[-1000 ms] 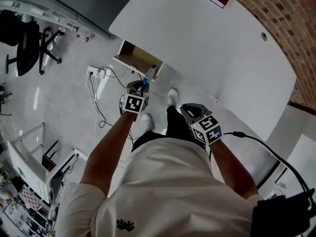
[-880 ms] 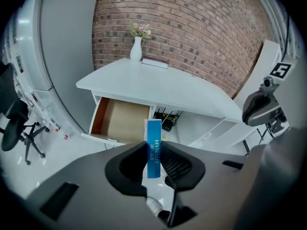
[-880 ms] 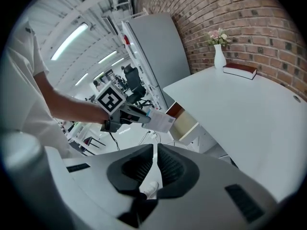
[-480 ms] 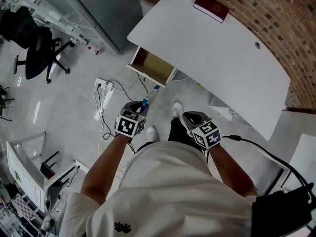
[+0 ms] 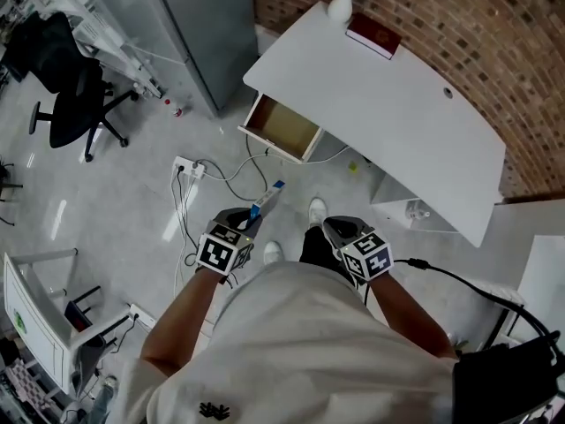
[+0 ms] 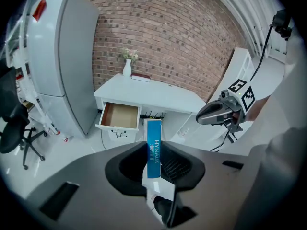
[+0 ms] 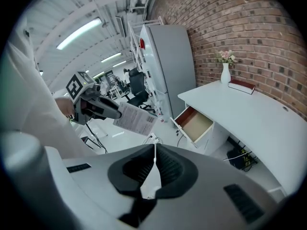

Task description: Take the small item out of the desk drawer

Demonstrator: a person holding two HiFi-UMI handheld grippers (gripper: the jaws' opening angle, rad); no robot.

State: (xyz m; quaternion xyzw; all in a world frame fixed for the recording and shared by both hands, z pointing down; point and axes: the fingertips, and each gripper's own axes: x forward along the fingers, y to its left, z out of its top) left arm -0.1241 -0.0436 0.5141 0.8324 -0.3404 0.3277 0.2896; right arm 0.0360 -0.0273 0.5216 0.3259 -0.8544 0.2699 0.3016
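Observation:
My left gripper (image 5: 250, 222) (image 6: 154, 161) is shut on a small blue and white box (image 6: 153, 147) (image 5: 266, 199) (image 7: 135, 119), which stands up between the jaws, well away from the desk. The white desk (image 5: 388, 113) (image 6: 153, 96) (image 7: 249, 114) has its drawer (image 5: 284, 129) (image 6: 118, 116) (image 7: 195, 123) pulled open, and the wooden inside shows nothing in it. My right gripper (image 5: 339, 230) (image 7: 153, 174) is shut with nothing between its jaws, held near my body.
A white vase (image 5: 341, 5) and a dark red book (image 5: 373, 34) sit at the desk's far end by the brick wall. A grey cabinet (image 5: 190, 20) stands left of the desk. A power strip with cables (image 5: 190, 168) lies on the floor; an office chair (image 5: 66, 95) is at left.
I have stepped back from the desk: the desk and open drawer now lie farther off. Both grippers have come back with me, the left still holding the box.

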